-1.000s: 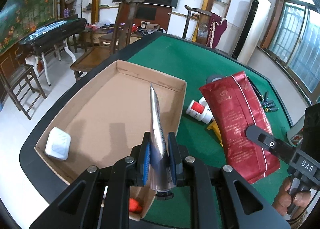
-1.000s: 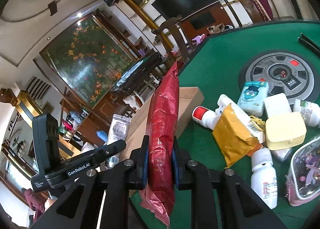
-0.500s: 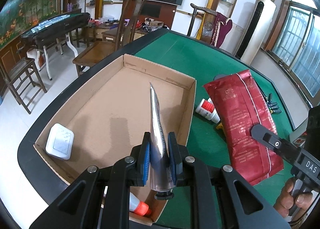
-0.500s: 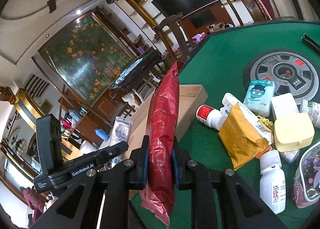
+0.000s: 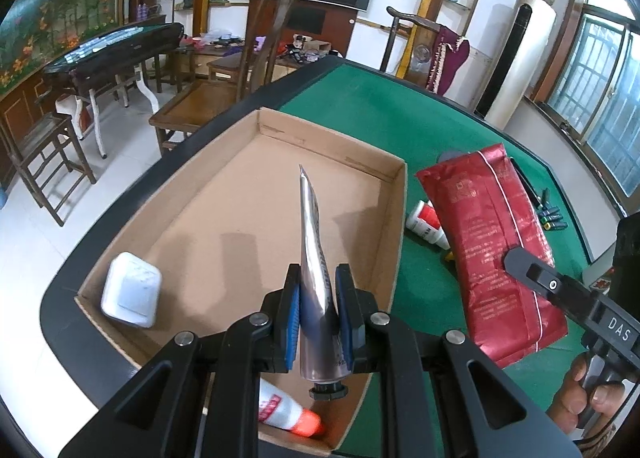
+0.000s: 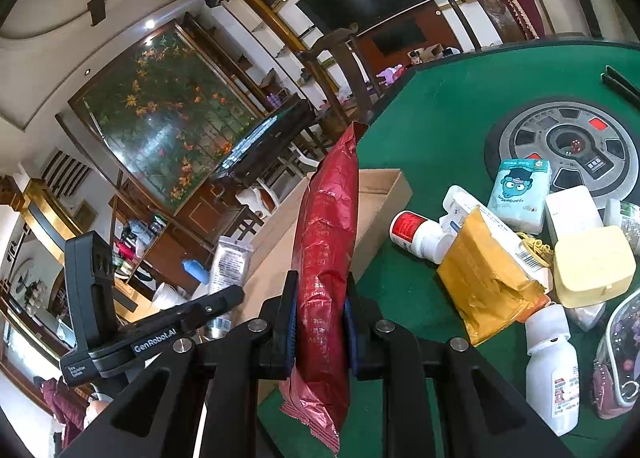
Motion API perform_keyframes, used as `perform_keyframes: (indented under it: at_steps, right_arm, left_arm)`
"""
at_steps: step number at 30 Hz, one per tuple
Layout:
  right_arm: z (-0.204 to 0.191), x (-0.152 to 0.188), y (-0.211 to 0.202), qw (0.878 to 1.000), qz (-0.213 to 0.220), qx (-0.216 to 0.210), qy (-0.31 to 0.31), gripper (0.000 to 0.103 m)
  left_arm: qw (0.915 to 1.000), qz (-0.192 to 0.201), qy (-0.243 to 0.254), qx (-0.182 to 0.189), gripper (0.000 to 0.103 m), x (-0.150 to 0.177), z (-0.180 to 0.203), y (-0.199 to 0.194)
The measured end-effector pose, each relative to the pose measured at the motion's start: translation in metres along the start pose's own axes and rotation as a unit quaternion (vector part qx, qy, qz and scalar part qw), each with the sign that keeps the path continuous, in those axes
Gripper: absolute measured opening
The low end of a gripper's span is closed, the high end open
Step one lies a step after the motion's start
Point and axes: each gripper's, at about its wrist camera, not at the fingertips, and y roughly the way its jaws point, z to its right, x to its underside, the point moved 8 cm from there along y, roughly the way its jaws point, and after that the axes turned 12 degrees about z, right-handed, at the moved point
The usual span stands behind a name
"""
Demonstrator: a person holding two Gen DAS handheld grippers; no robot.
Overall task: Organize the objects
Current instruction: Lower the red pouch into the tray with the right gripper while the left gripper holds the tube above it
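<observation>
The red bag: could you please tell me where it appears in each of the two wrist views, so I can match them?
Left wrist view: the red bag is right of centre, beside the cardboard box, held by the right hand-held gripper.
Right wrist view: the red bag stands edge-on at centre, clamped in that hand-held gripper.
Shared landmark: the red-capped white bottle beside the box.

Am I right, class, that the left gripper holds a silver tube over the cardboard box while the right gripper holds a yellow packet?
Not quite. The left gripper does hold the silver tube over the cardboard box, but the right gripper is shut on a red packet, as the right wrist view shows. The yellow packet lies on the table.
</observation>
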Motion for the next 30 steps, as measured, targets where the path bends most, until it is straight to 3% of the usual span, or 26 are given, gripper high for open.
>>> perform_keyframes:
  at_steps: [14, 30]
  right_arm:
    - [-0.043, 0.007, 0.044, 0.999, -0.03, -0.023, -0.025, 0.021]
    - [-0.053, 0.041, 0.106, 0.996, -0.078, -0.006, -0.042, 0.021]
  left_arm:
    - [0.9997, -0.014, 0.007, -0.019, 0.016, -0.024, -0.035, 0.006]
    - [0.9963, -0.07, 0.033, -0.036, 0.016, 0.006, -0.072, 0.043]
